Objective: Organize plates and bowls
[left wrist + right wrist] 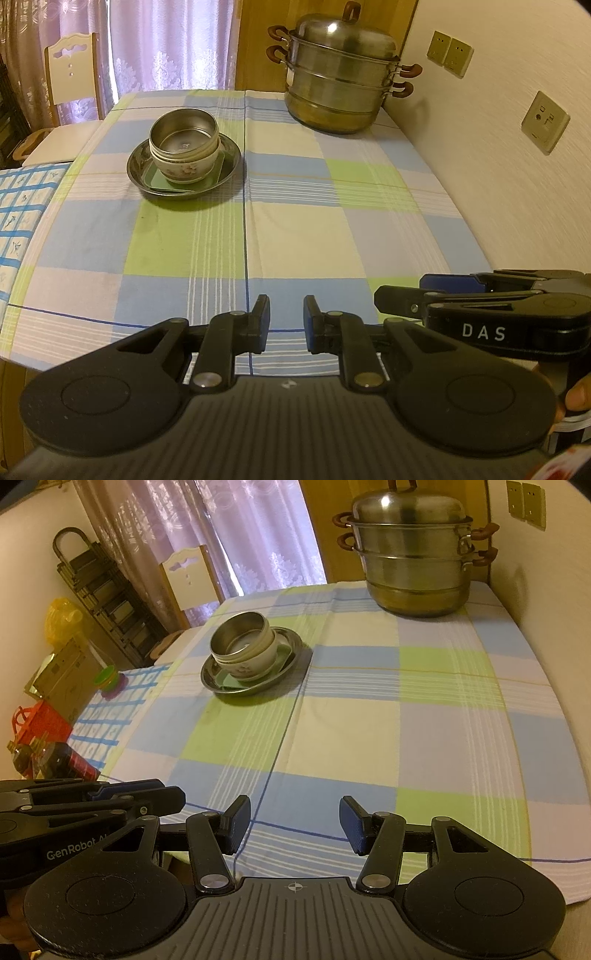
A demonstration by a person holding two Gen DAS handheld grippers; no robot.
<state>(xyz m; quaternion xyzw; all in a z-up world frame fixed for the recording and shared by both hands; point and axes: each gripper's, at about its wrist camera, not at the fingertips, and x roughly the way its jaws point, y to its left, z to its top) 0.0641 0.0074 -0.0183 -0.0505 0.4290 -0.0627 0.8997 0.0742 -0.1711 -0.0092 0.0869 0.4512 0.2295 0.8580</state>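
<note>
Two bowls: steel bowl nested in floral bowl
Stack: on green plate, inside steel dish, far-left bench
Left gripper: fingers narrowly apart, empty
Right gripper: fingers spread, empty
Steamer pot: far-right corner

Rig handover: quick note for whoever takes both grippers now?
Left gripper: jaws slightly apart, empty, near table edge.
Right gripper: open wider, empty, beside it.
Dishes: steel bowl nested in floral bowl, on a green plate, on the steel plate, far left of the checked tablecloth.
Done: everything in view looks stacked.
Left: nothing loose in view; steamer pot untouched at the back.
</note>
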